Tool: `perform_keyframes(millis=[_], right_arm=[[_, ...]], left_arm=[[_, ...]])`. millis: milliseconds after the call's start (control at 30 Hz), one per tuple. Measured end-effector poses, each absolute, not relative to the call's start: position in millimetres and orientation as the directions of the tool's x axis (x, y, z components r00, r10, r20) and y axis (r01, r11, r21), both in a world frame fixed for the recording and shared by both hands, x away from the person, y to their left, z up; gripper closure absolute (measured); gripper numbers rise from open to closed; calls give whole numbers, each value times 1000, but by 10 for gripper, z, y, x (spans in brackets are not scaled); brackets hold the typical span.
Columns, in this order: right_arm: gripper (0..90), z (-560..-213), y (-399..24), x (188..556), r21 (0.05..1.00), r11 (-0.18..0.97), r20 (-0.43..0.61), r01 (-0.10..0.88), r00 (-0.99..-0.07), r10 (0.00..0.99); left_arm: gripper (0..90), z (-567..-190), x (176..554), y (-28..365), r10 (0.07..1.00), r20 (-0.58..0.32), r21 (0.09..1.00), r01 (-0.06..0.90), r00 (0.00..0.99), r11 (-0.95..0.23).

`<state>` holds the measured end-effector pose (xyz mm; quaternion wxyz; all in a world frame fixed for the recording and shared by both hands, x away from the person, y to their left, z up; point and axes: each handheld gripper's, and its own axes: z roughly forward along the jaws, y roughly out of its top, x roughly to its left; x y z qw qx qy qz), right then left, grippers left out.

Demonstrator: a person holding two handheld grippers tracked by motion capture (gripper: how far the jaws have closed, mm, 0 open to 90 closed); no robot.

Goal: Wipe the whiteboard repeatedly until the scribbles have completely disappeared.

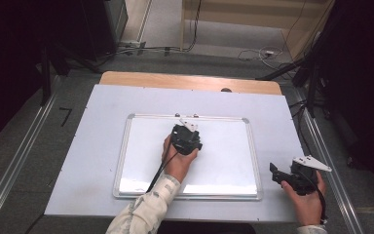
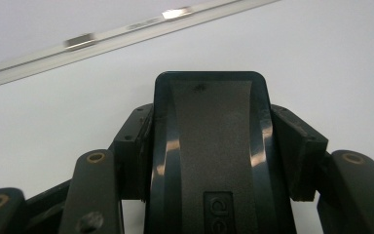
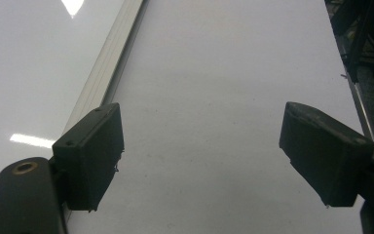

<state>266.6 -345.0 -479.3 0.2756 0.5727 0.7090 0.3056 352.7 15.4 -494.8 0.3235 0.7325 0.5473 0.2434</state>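
High view: bright centre, dark corners at 10 and 2 o'clock, slightly soft overall. Whiteboard shows glare streaks along its edge at 6 o'clock. Left gripper view: black eraser close up, glossy highlights on its sides, near parts soft. Right gripper view: glare spot at 11 o'clock, streak at 9, jaws dim and blurred.

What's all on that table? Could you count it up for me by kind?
Whiteboard: 1
Black eraser, clamped in the left gripper over the board: 1
Handheld grippers, counting the open right gripper beside the board: 2
Pale sheet covering the table: 1
Total: 5
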Motion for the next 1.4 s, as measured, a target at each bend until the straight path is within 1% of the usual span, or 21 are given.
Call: perform_keyframes(millis=[167,367,567,733,867,1200,1400], right_arm=[[152,-4788,-3446,2661,751,159,-45,641,-190,981],[151,-4782,-3437,2660,751,156,-47,642,-185,982],[151,-4790,-3440,2665,748,157,-46,645,-185,982],[151,-4783,-3434,2663,751,155,-47,642,-183,982],[151,-4779,-3432,2661,752,156,-47,641,-183,982],[151,-4775,-3421,2667,751,160,-49,640,-187,981],[152,-4773,-3420,2665,751,159,-48,641,-188,981]], left_arm=[[411,-4943,3531,416,968,-3,736,657,249,-166],[410,-4905,3504,520,967,-32,725,672,253,-152],[411,-4668,3317,676,965,-44,775,618,260,-131],[410,-4570,3153,826,966,-41,788,603,254,-125],[407,-4546,3042,910,969,-59,792,602,239,-100],[406,-4528,2871,1104,977,-51,797,598,207,-86],[406,-4592,2783,1285,985,-50,788,612,163,-61]])
